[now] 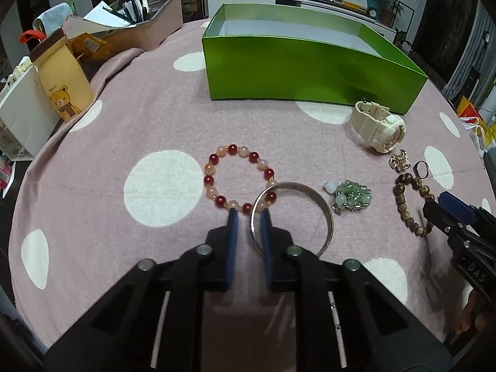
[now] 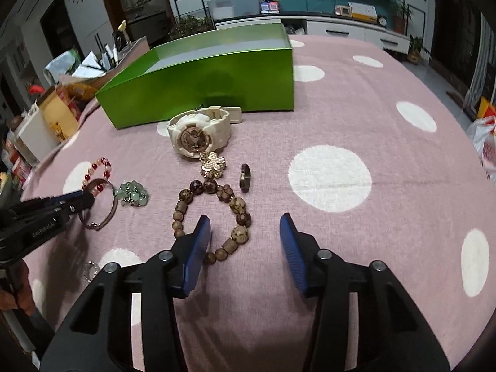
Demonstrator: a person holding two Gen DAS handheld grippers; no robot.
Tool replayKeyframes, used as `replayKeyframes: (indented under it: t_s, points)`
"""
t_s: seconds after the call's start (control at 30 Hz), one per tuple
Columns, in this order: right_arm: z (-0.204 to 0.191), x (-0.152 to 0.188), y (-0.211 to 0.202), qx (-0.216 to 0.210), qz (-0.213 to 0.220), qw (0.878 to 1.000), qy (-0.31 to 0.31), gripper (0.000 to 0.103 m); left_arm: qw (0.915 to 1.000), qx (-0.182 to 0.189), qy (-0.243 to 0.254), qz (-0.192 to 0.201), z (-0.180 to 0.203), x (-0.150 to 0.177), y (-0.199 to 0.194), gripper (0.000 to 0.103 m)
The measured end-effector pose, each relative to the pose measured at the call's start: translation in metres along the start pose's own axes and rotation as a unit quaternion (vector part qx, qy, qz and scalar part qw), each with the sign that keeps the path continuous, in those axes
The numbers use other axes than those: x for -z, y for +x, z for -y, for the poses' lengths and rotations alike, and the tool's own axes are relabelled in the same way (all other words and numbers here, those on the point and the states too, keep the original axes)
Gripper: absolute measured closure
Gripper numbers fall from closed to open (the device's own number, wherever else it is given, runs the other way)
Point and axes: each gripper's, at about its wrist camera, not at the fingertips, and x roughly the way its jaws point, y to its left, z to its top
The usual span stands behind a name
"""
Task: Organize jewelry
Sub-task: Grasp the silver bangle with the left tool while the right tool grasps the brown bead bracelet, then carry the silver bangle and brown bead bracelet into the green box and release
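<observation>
1. Left gripper narrowed to a slim gap, astride the near-left rim of the silver bangle: 1 finger inside the loop, 1 outside. Firm pinch or not: cannot tell.
2. Rest of the bangle flat on the polka-dot cloth, spreading toward 3 o'clock from those tips and overlapping the red-and-peach bead bracelet at 11 o'clock.
3. Right gripper roughly half open, holding nothing; left finger planted inside the wooden bead bracelet, right finger outside at 3 o'clock, the loop's right arc lying loose between them.
4. Wooden loop's long axis running 12 to 6 o'clock in the right wrist view, so square across the closing line.
5. Open green box at 12 o'clock from the left tips and 11 o'clock from the right, beyond the white watch; likely destination, left gripper seemingly nearer.
</observation>
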Motion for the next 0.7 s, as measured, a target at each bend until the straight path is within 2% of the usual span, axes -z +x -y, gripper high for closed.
replayKeyframes:
  t_s: [0.1, 0.23, 0.4, 0.7]
  points:
    - [-0.007, 0.0, 0.003, 0.015, 0.005, 1.0, -0.026, 0.08, 1.0, 0.0, 0.003, 0.002, 0.002, 0.001, 0.0, 0.096]
    - [-0.009, 0.001, 0.004, 0.016, 0.009, 0.999, -0.037, 0.092, 1.0, 0.0, 0.004, 0.001, 0.003, 0.001, -0.001, 0.097]
    - [-0.008, 0.002, -0.002, 0.003, 0.014, 0.999, -0.029, 0.092, 0.9999, 0.002, 0.008, 0.006, 0.006, 0.001, -0.007, 0.098]
    - [-0.019, -0.005, -0.037, -0.007, 0.063, 0.997, -0.042, 0.092, 0.9995, 0.011, 0.015, 0.026, 0.011, 0.0, -0.029, 0.098]
